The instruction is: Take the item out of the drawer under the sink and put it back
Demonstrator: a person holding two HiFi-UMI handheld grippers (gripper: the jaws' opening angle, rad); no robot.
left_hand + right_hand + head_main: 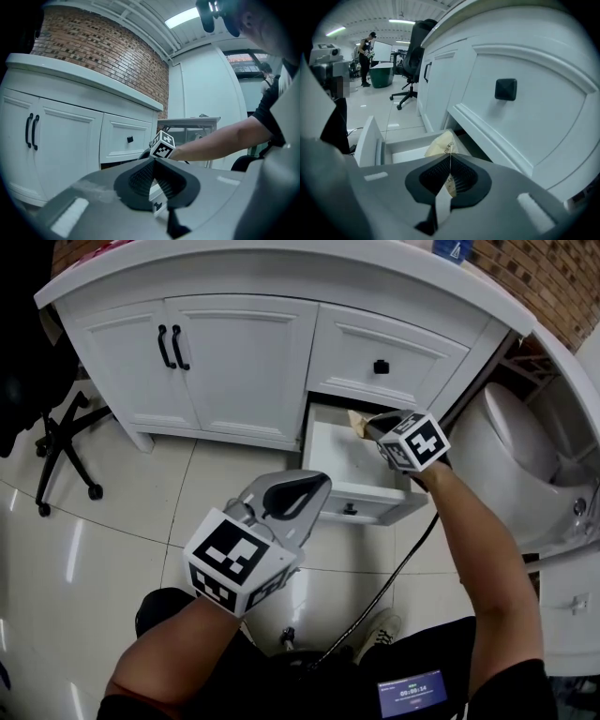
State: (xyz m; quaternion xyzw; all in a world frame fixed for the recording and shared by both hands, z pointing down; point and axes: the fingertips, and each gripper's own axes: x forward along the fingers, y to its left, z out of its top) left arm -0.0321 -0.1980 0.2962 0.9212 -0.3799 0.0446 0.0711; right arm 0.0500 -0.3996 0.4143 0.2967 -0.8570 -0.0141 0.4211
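The lower drawer (pixel 330 491) of the white vanity stands pulled out under the counter. My right gripper (pixel 371 427) hangs over its back part, shut on a pale tan printed packet (pixel 357 420). In the right gripper view the packet (pixel 439 144) sticks out past the closed jaws of that gripper (pixel 449 161), above the drawer's white wall (pixel 370 137). My left gripper (pixel 319 486) sits in front of the drawer's left corner, shut with nothing in it. The left gripper view shows its own jaws (pixel 153 162) pressed together, with the right gripper's marker cube (pixel 162 144) beyond.
Above the open drawer is a closed drawer with a black knob (pixel 381 366); two cabinet doors with black handles (pixel 172 346) lie to the left. A black office chair (pixel 58 432) stands at far left, a white toilet (pixel 523 451) at right. A black cable (pixel 398 563) runs down from the right gripper.
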